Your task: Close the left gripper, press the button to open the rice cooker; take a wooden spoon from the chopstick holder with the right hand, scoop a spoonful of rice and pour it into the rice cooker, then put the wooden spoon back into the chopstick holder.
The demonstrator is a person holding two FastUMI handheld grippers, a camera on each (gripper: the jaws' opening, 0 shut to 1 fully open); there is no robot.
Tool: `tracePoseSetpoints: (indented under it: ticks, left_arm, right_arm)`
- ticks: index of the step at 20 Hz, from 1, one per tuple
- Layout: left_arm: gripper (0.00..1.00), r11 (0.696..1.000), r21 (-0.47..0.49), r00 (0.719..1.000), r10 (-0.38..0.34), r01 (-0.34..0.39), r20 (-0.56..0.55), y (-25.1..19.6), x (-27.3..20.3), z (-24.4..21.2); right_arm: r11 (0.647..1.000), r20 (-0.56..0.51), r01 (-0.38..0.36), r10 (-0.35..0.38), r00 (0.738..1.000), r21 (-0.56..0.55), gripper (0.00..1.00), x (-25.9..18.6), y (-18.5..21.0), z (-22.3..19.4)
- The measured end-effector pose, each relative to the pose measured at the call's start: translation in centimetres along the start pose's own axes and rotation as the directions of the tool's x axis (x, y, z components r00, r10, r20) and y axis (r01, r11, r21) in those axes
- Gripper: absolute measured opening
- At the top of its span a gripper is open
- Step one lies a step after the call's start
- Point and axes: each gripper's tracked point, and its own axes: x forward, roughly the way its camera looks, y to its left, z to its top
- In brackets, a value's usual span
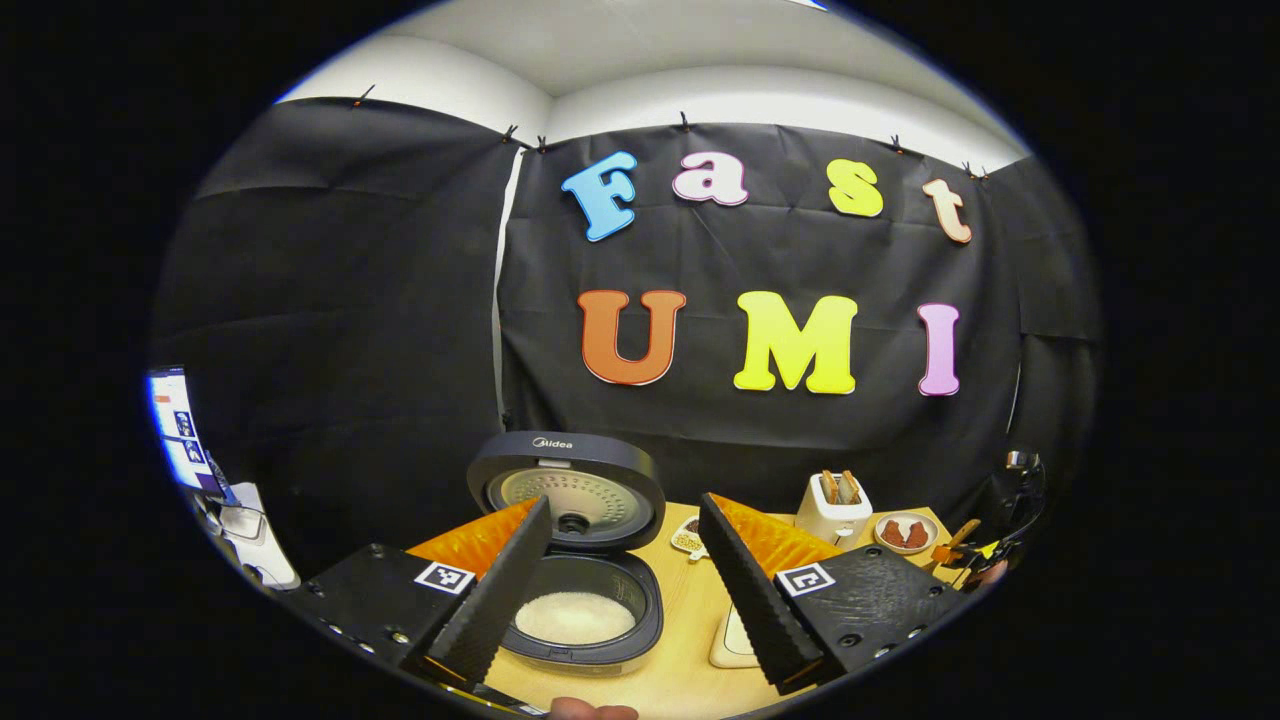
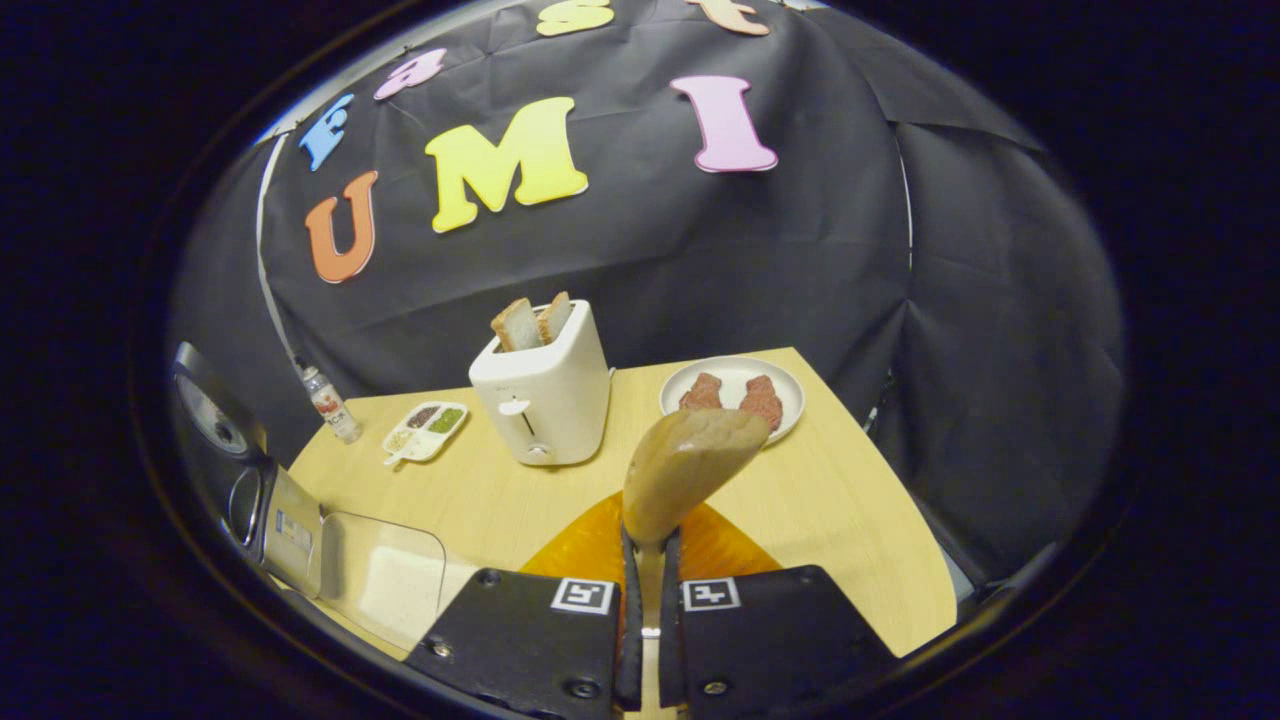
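The rice cooker [image 1: 575,560] stands open in my left gripper view, its lid [image 1: 568,490] raised upright behind the inner pot [image 1: 578,615]; a low bed of white rice lies in the bottom of that pot; beyond it a small divided dish [image 1: 688,537] holds seeds or grains in separate compartments, greenish and dark ones showing in my right gripper view; the white toaster [image 2: 545,395] carries two slices of bread [image 2: 530,322] upright in its slots; the white plate [image 2: 735,395] near the far corner holds two reddish-brown pieces; a clear rectangular container [image 2: 385,575] sits at the near left beside the cooker, its contents unclear to me; everything rests on a pale wooden table [image 2: 840,500], hemmed in by black cloth walls with a white ceiling above; a small bottle [image 2: 328,405] stands at the table's back edge; my left hand-held gripper [image 1: 620,570] hangs spread wide, its fingers framing the open cooker and touching nothing; my right hand-held gripper [image 2: 648,600] is pinched tight on the handle of the wooden spoon [image 2: 685,470], whose bowl rises in front of the plate, partly blocking it.
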Motion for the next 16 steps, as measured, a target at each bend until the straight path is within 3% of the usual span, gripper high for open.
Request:
tracePoseSetpoints:
  ticks: [4, 6, 11, 16]
  left_arm:
    - [0.95, 0.999, -0.003, 0.999, -0.032, 0.032, 0.011, 1.0, -0.3, -0.1]
    - [0.95, 0.999, -0.002, 0.999, -0.046, 0.046, 0.019, 1.5, -0.6, 0.0]
    - [0.94, 0.997, -0.032, 0.997, -0.073, 0.074, 0.025, 3.0, -1.2, 0.1]
    - [0.95, 0.997, -0.01, 0.997, -0.071, 0.071, 0.027, 5.4, -2.3, 0.3]
  right_arm:
    - [0.998, 0.052, 0.05, -0.048, 0.997, -0.032, 0.11, -2.3, 1.0, 3.2]
    - [0.997, 0.063, 0.037, -0.033, 0.997, -0.069, 0.12, -4.0, 3.2, 4.3]
    - [0.987, 0.101, -0.093, 0.107, 0.989, -0.131, 0.11, -8.0, 12.5, 5.3]
    - [0.962, 0.06, -0.21, 0.224, 0.973, -0.176, 0.11, -8.1, 20.9, 1.8]
